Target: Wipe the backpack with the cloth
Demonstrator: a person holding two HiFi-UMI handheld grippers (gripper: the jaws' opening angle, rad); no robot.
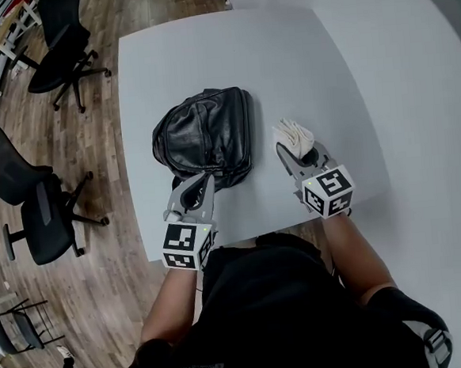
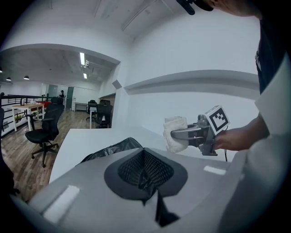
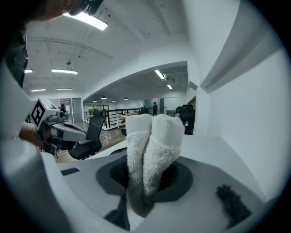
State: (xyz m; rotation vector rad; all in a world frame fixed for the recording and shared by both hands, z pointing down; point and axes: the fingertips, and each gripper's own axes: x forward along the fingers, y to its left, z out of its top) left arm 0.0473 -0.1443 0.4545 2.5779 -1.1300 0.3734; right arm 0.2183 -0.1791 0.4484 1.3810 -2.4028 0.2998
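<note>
Soft cloth (image 1: 295,134) clamped in right gripper (image 1: 285,149). Closed left gripper (image 1: 197,188) seemingly pinches the mesh edge of the limp, slick backpack (image 1: 207,133).

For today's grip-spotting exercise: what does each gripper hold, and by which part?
The right gripper clamps the folded white cloth by its lower end; the left gripper pinches the near edge of the black backpack.

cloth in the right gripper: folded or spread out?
Folded. The cloth is doubled into two thick lobes, pinched in the right hand-held gripper.
</note>
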